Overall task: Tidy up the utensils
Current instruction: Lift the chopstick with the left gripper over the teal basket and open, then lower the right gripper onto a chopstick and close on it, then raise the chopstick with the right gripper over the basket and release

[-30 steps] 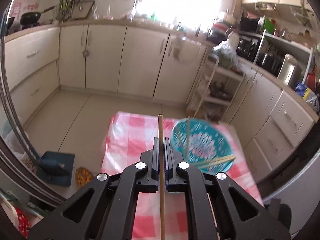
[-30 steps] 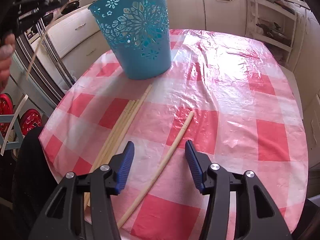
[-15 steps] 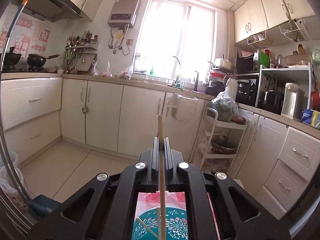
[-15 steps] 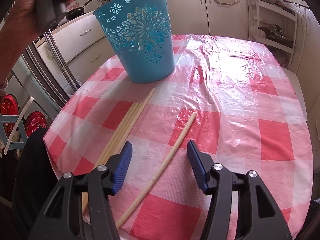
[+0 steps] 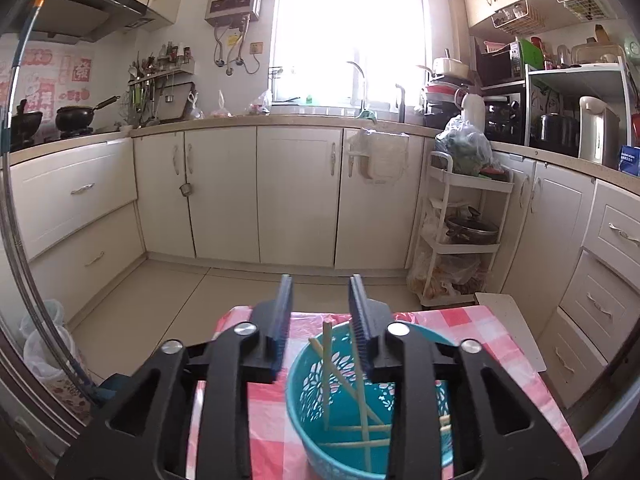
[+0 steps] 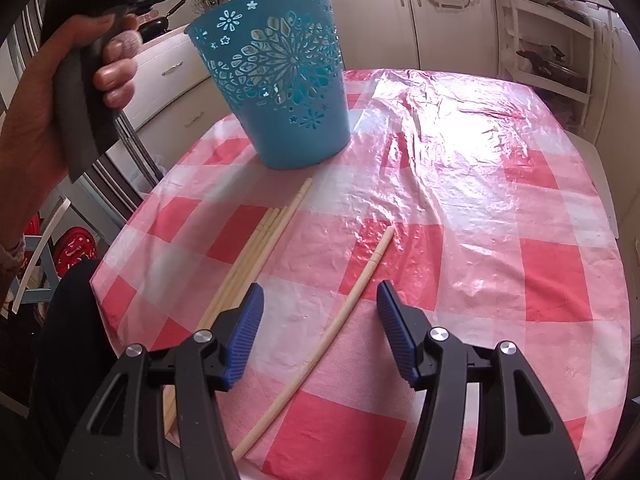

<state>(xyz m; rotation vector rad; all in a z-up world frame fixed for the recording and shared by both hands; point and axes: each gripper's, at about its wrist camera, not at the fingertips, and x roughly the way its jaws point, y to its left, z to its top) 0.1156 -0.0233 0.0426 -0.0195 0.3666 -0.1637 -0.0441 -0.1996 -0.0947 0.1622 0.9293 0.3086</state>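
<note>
Pink and white checks cover our worktop (image 6: 460,184). Close to us, our right hand-held gripper (image 6: 320,316) is spread wide over one loose chopstick (image 6: 320,352), not touching it. Just left of it lies a bunch of chopsticks (image 6: 248,264), side by side. Farther back stands the blue basket (image 6: 280,76). Our left hand-held gripper (image 5: 320,312) hangs over the basket; its jaws have just been opening and nothing is between them. More chopsticks (image 5: 352,392) lean inside it.
</note>
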